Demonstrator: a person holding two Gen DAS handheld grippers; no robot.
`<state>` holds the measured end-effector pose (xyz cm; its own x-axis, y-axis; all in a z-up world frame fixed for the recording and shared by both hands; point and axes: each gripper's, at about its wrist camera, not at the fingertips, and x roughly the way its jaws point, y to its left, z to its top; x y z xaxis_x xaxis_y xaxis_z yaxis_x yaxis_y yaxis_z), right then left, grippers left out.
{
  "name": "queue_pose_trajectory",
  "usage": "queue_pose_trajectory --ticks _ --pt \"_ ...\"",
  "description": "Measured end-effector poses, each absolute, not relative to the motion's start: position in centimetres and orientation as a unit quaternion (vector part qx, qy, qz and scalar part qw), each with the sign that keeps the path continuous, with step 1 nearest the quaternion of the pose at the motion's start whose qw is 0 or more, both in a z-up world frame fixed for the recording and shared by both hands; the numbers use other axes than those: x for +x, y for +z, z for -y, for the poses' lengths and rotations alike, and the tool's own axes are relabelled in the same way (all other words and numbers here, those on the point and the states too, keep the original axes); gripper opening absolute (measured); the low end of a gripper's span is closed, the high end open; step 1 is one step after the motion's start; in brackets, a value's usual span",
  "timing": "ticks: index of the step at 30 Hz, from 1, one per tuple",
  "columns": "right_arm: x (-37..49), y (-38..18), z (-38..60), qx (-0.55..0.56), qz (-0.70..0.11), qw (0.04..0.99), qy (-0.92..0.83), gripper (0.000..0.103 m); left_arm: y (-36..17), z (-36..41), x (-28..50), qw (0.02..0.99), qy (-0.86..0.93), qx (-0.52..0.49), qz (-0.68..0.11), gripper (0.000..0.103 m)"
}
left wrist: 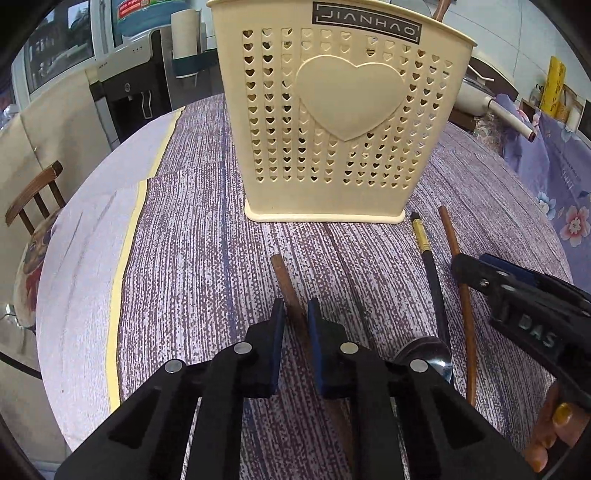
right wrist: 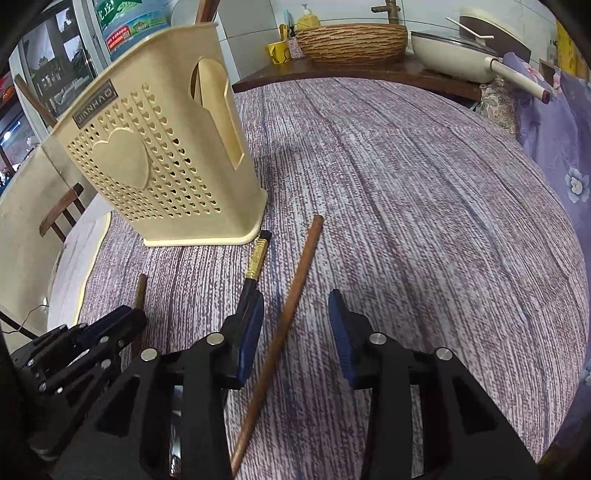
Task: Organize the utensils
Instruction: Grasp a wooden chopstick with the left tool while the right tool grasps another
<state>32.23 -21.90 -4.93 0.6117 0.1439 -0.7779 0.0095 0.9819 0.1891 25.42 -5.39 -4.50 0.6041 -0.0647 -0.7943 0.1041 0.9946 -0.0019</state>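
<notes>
1 brown stick (left wrist: 440, 9) stands in the cream holder (left wrist: 343, 122).

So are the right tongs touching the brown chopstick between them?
Apart. The right wrist view shows tablecloth on both sides of the brown chopstick between the right tongs.

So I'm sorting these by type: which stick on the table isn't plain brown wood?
The black chopstick with the gold band near its end, lying between the two plain brown chopsticks, its banded end nearest the cream holder.
</notes>
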Motion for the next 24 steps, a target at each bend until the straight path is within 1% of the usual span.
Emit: queue_pose_trajectory --ticks 4,12,15,24 --pt "33.2 -4.9 21.2 0.078 -0.438 0.895 0.02 0.03 -4.4 5.6 25.9 0.895 -0.043 0.025 -0.443 0.014" --pt "34.5 -4.9 21.1 0.071 -0.436 0.897 0.006 0.011 -4.4 6.2 26.0 0.896 -0.046 0.018 -0.441 0.014" --pt "34.8 -4.9 21.4 0.074 -0.435 0.897 0.008 0.011 -4.4 6.5 25.8 0.896 -0.047 0.018 -0.441 0.012" --pt "34.8 -5.2 22.0 0.094 -0.431 0.898 0.014 0.01 -4.4 6.7 25.7 0.896 -0.057 0.001 -0.44 0.011"
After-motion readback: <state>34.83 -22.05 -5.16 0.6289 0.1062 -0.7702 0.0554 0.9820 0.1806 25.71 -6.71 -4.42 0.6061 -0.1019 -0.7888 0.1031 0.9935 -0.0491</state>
